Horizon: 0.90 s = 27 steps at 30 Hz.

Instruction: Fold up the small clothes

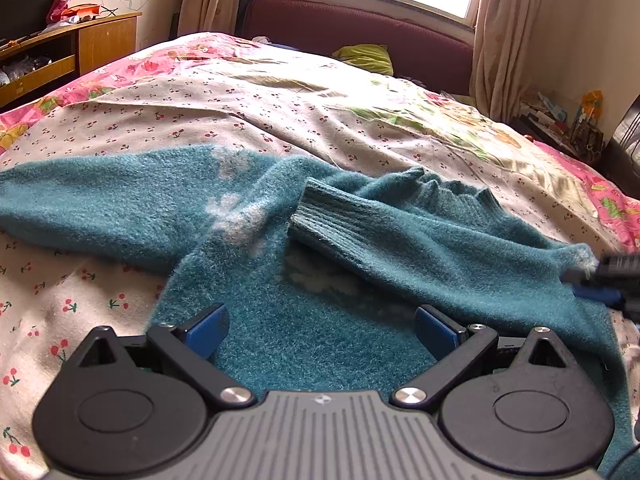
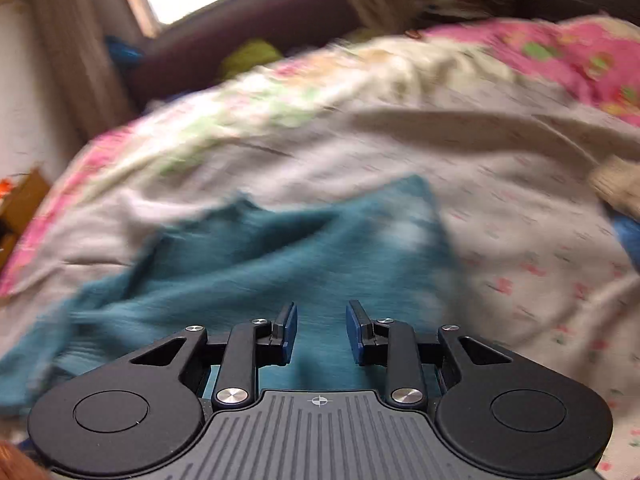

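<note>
Soft fuzzy teal sweater on bed, grab at ribbed cuff; left hand-held gripper and right hand-held gripper both agape, empty.

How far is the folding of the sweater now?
Early stage. Done: one sleeve of the teal sweater already lies folded across its body. In hand: nothing; the left tool is wide open and the right tool is open above the knit. Left: the other sleeve lies spread on the bedsheet, and the body is unfolded.
</note>
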Each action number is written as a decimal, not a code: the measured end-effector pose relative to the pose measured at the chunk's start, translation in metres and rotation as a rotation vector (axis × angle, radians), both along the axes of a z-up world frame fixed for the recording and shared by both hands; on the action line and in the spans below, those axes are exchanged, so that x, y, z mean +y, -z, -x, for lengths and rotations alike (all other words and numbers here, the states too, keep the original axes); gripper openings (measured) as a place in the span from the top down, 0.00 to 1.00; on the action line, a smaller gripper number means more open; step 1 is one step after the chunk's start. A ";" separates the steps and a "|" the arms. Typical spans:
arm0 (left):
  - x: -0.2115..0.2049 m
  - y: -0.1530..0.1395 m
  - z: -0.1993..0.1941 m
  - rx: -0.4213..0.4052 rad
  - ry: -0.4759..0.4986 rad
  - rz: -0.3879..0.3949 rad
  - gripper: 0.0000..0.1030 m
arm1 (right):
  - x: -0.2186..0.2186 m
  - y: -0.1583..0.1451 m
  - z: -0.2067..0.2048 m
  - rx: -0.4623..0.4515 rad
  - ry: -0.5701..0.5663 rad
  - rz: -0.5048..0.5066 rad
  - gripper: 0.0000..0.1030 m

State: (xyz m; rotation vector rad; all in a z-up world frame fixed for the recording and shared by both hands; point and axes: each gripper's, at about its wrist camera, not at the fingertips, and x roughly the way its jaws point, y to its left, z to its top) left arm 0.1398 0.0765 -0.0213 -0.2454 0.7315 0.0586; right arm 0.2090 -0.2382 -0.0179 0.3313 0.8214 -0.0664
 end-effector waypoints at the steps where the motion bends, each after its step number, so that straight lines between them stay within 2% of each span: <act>1: -0.002 0.001 -0.001 0.007 0.004 -0.005 0.00 | -0.003 0.007 -0.002 0.025 -0.011 -0.021 0.75; 4: -0.005 0.004 -0.003 0.018 0.012 -0.023 0.00 | 0.008 0.002 0.002 -0.011 -0.042 0.031 0.72; 6: -0.006 0.004 -0.003 0.018 0.012 -0.028 0.00 | 0.019 -0.005 0.003 -0.037 -0.068 0.020 0.72; 11: 0.004 -0.003 0.004 0.001 -0.023 -0.004 0.00 | 0.068 -0.020 -0.001 -0.053 -0.250 0.021 0.72; 14: 0.011 -0.006 0.006 -0.003 -0.048 0.004 0.00 | 0.104 -0.018 -0.004 -0.029 -0.380 0.029 0.70; 16: 0.014 -0.006 0.006 0.009 -0.049 0.008 0.00 | 0.129 -0.008 -0.011 0.052 -0.488 0.046 0.65; 18: 0.017 -0.007 0.007 0.018 -0.049 0.015 0.00 | 0.149 -0.005 -0.012 0.082 -0.521 0.126 0.64; 20: 0.022 -0.010 0.010 0.007 -0.061 0.034 0.00 | 0.163 -0.015 -0.015 0.064 -0.573 0.192 0.65; 24: 0.040 -0.024 0.020 -0.038 -0.101 0.089 0.00 | 0.193 -0.052 -0.021 -0.014 -0.674 0.184 0.64; 27: 0.060 -0.039 0.037 -0.094 -0.149 0.096 0.00 | 0.241 -0.070 -0.017 -0.064 -0.814 0.186 0.64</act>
